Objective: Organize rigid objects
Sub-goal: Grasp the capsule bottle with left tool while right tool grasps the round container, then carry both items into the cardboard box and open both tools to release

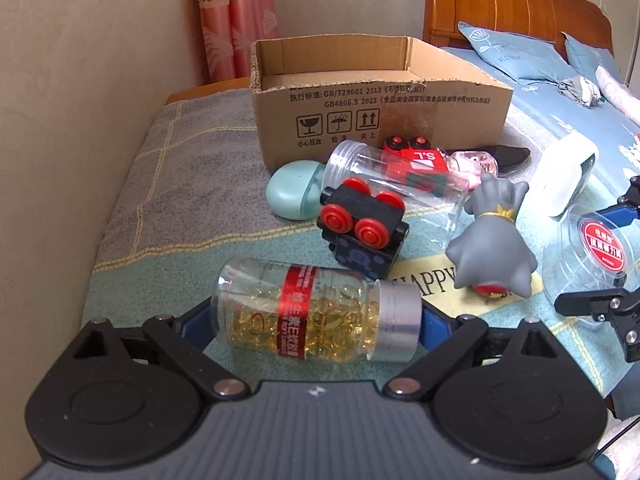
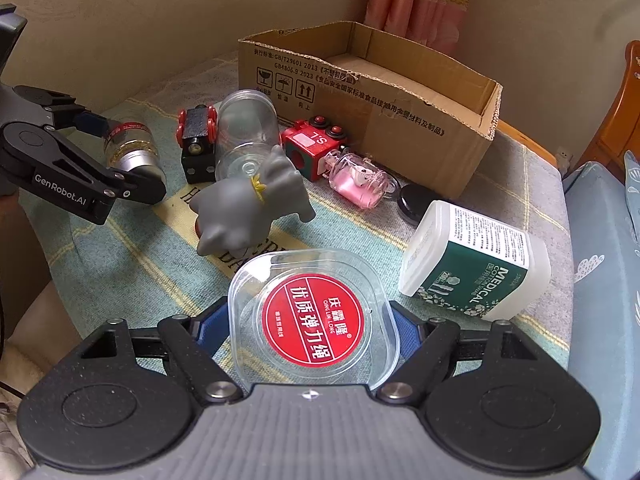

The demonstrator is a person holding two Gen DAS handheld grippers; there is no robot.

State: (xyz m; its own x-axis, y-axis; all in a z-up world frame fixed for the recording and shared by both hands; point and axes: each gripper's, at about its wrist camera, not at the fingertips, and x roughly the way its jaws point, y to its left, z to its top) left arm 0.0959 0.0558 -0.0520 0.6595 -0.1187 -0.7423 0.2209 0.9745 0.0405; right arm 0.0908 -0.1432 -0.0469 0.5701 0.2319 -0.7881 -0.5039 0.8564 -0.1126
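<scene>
My left gripper (image 1: pixel 316 320) is shut on a clear capsule bottle (image 1: pixel 304 312) with a red label and silver cap, lying sideways between the fingers; it also shows in the right wrist view (image 2: pixel 132 148). My right gripper (image 2: pixel 312 328) is shut on a clear square plastic box (image 2: pixel 314 316) with a round red label, also seen at the right edge of the left wrist view (image 1: pixel 600 248). An open cardboard box (image 1: pixel 376 104) stands at the back of the blanket (image 1: pixel 180 200).
Loose on the blanket: a black toy wagon (image 1: pixel 360 220) with red wheels, an empty clear jar (image 1: pixel 384 176), a red toy block (image 2: pixel 312 148), a grey figurine (image 2: pixel 252 208), a pink case (image 2: pixel 360 184), a teal case (image 1: pixel 292 196), a cotton swab box (image 2: pixel 476 264). Wall at left.
</scene>
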